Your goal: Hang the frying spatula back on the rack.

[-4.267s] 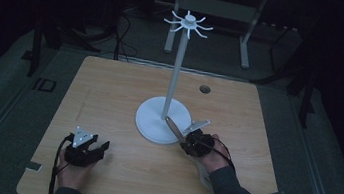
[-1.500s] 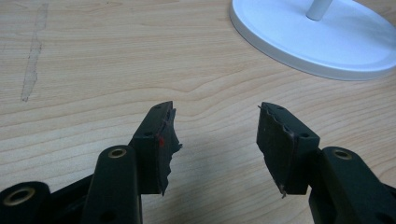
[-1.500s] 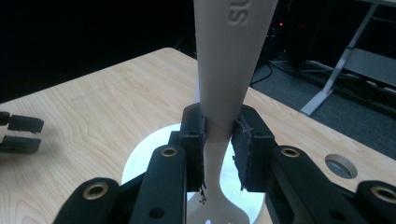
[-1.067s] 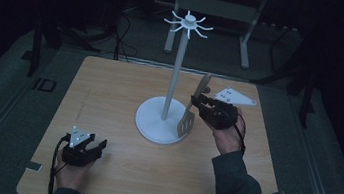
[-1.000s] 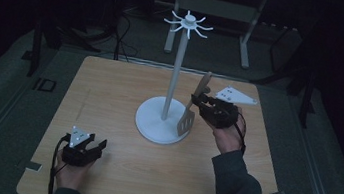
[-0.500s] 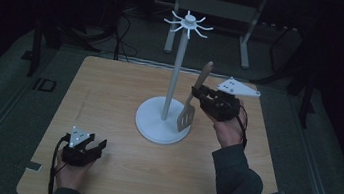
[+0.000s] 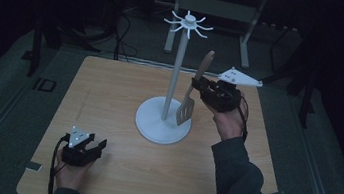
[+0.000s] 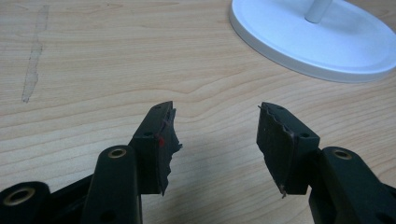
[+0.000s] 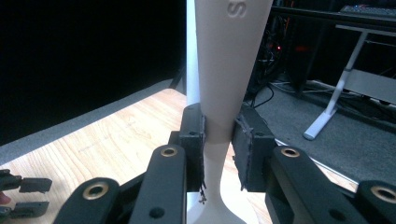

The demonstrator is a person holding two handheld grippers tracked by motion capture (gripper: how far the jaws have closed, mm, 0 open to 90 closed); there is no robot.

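Right gripper (image 7: 200,87) clamped on the handle of a pale slotted spatula with a wooden-looking handle (image 7: 192,93), held upright beside the white pole of a tall white hook stand with a round base (image 7: 163,124), blade hanging just above the base, handle tip up. Step in hand reads as lifting the spatula toward the ring of white hooks on top of the stand (image 7: 188,23) to hang it. Next move calls for more height, then bringing the handle end level with one prong and threading it on; probably a hole in the handle tip, too small to tell in the high view. Left gripper (image 7: 88,147) rests low on the light wood table (image 7: 110,89), jaws wide, nothing between them.

Right gripper view gives the pads pinching the narrow neck of the spatula handle (image 9: 219,116), an embossed letter near the top. Left gripper view gives the open pads and the stand's base edge (image 8: 313,51), close by
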